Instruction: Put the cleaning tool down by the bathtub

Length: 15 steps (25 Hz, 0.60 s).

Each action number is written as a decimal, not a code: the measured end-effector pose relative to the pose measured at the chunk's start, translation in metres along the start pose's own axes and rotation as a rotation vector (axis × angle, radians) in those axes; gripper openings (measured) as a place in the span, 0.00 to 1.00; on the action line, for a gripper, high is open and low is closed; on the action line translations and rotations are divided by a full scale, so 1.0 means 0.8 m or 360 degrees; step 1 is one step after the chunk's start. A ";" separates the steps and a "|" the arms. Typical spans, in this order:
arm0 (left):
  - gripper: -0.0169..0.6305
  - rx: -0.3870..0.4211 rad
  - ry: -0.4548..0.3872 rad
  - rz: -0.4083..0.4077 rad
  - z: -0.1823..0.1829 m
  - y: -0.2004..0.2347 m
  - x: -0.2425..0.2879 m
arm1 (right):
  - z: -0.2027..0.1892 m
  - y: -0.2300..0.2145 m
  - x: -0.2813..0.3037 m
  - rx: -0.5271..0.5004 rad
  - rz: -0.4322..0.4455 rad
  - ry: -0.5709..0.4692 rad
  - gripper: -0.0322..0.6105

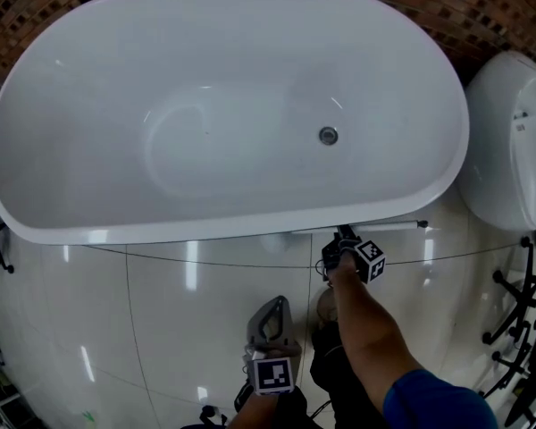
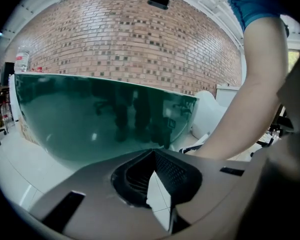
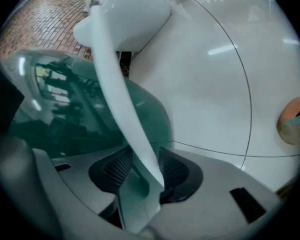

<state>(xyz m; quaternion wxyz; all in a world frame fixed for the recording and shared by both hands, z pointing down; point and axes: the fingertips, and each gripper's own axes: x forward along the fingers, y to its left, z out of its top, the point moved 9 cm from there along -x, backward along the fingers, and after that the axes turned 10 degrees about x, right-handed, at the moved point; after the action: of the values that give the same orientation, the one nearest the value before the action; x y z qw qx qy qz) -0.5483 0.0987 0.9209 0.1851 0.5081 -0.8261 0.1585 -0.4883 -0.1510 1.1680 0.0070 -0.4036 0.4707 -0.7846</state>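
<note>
Tub (image 1: 98, 231) fills the head view; at its 6 o'clock the white tool (image 1: 393, 226) runs just beside the rim, with the right gripper (image 1: 344, 238) at it and the left gripper (image 1: 272, 315) lower, well apart. Left gripper view: jaws pressed together, empty. Right gripper view: jaws spread, with the tool's handle between them.

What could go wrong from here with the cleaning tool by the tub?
The cleaning tool sits between the open jaws of the right gripper; pulling back askew could drag it. Beside the curved wall of the bathtub, on glossy floor tiles, it might roll or slide.
</note>
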 end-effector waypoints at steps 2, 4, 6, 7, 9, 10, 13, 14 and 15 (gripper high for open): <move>0.03 0.0002 -0.0004 0.0004 0.009 0.006 -0.005 | -0.005 0.003 -0.009 -0.0060 -0.0044 0.0053 0.39; 0.03 0.0015 -0.0012 -0.0004 0.026 0.010 -0.015 | -0.010 0.003 -0.029 -0.0068 -0.0095 0.0077 0.41; 0.03 0.0023 -0.0029 -0.0017 0.050 0.013 -0.026 | -0.010 0.008 -0.051 0.0012 -0.0057 0.0069 0.42; 0.03 0.0016 -0.0036 -0.0023 0.062 0.013 -0.031 | -0.010 0.014 -0.058 0.0028 -0.0020 0.0084 0.39; 0.03 0.0008 -0.0041 -0.0045 0.081 0.012 -0.038 | -0.010 0.031 -0.068 -0.0001 0.0009 0.0123 0.34; 0.03 0.0008 -0.0038 -0.0059 0.088 0.010 -0.040 | -0.007 0.040 -0.072 -0.0027 -0.0001 0.0120 0.37; 0.03 -0.0013 -0.0015 -0.0082 0.100 0.007 -0.048 | 0.006 0.066 -0.087 -0.0112 -0.0024 0.0058 0.41; 0.03 -0.0027 -0.0009 -0.0082 0.103 0.007 -0.051 | 0.008 0.074 -0.093 -0.0133 -0.0017 0.0050 0.41; 0.03 -0.0041 -0.0006 -0.0083 0.106 0.007 -0.054 | 0.009 0.081 -0.101 -0.0152 -0.0004 0.0048 0.40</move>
<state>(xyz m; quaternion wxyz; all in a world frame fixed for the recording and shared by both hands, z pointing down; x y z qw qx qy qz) -0.5481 0.0965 0.8255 0.1942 0.5274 -0.8149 0.1419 -0.4532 -0.1604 1.0709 -0.0204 -0.3922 0.5070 -0.7673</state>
